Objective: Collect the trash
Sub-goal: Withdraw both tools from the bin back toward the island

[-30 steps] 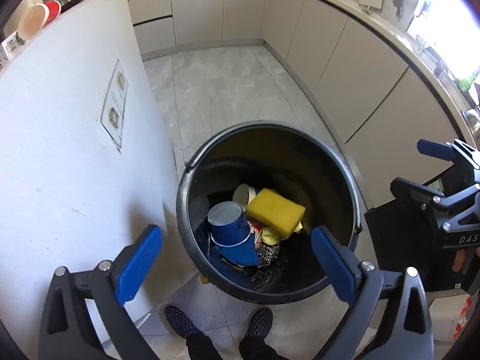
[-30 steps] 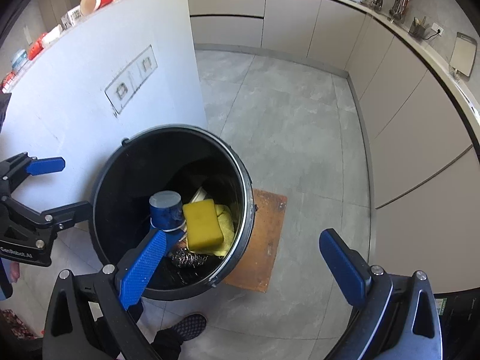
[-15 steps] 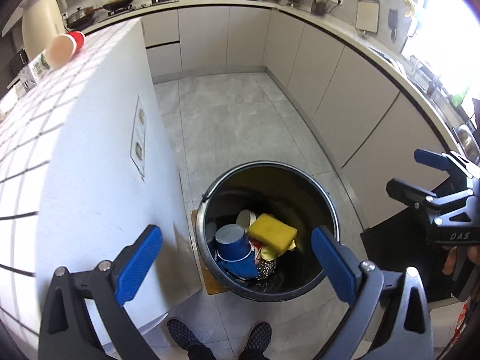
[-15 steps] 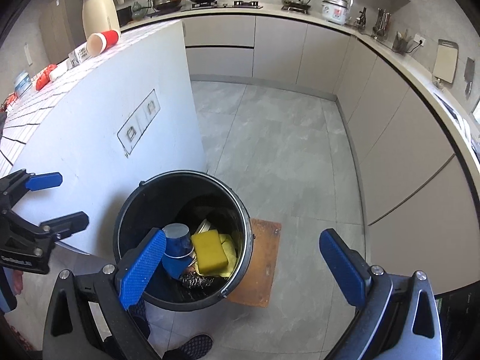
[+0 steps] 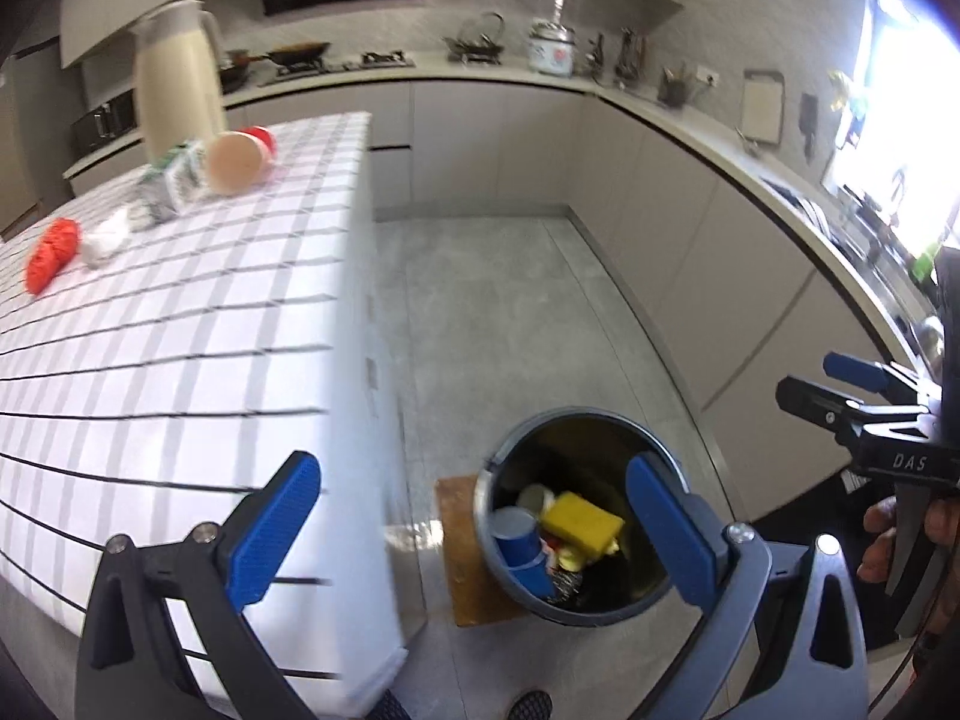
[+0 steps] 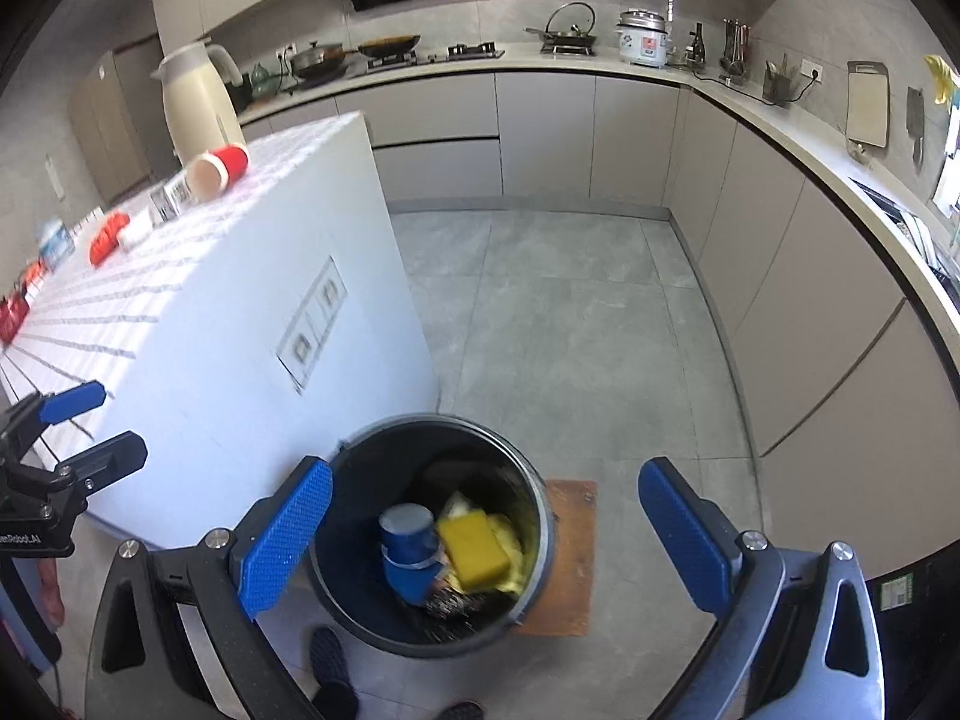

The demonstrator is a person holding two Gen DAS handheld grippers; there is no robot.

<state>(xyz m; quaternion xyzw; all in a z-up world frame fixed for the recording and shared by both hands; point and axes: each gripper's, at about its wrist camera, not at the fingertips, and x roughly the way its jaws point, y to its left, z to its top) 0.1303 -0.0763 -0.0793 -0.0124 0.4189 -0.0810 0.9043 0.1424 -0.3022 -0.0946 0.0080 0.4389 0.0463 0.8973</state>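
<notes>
A black trash bin (image 5: 660, 591) (image 6: 543, 516) stands on the floor beside the white tiled island. Inside it lie a yellow sponge (image 5: 581, 519) (image 6: 473, 549), a blue cup (image 5: 517, 535) (image 6: 408, 540) and other scraps. On the island top (image 5: 180, 330) rest a tipped red paper cup (image 5: 240, 159) (image 6: 215, 171), a small carton (image 5: 174, 183), a white crumpled piece (image 5: 108, 237) and a red object (image 5: 53, 252). My left gripper (image 5: 474, 531) is open and empty, high above the bin and the island edge. My right gripper (image 6: 486, 534) is open and empty above the bin.
A cream jug (image 5: 174, 81) (image 6: 195, 105) stands at the island's far end. Grey cabinets and a counter with cookware run along the back and right. A wooden board (image 6: 567, 558) lies under the bin. The person's shoes (image 6: 333, 669) show near it.
Both grippers have risen and tilted up away from the bin, which now looks smaller. The island top with its trash has come into view. Both stay open.
</notes>
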